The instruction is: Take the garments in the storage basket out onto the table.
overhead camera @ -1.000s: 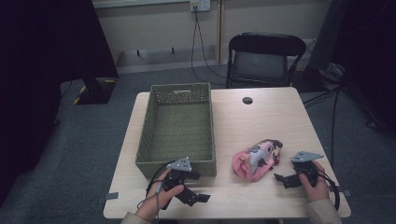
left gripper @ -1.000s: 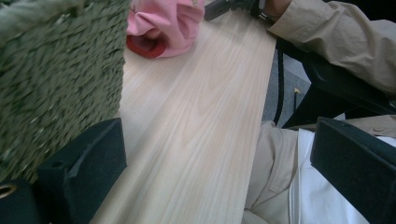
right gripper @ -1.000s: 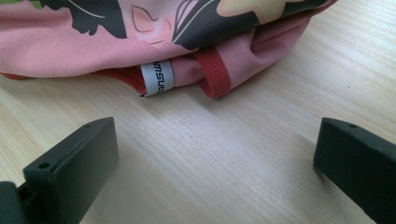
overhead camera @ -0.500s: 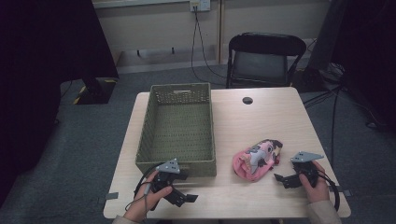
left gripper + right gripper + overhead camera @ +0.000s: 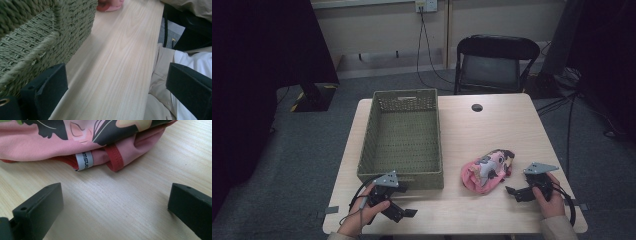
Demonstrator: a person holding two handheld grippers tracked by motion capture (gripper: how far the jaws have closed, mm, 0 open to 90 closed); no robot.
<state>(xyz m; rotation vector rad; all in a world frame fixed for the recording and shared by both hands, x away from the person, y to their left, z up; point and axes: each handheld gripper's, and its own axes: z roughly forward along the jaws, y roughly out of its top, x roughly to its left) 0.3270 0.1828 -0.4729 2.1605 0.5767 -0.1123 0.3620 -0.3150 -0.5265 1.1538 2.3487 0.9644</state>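
Your right gripper view cuts the pink printed fabric pouch (image 5: 75, 137) off at the top edge; its small white label (image 5: 84, 160) reads only partly.

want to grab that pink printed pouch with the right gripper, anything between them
Nothing visible: bare table lies between the open right gripper and the pink pouch.

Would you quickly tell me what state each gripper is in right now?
Left gripper: open, holding nothing, beside the woven basket.
Right gripper: open, holding nothing, facing the pink printed pouch without touching it.
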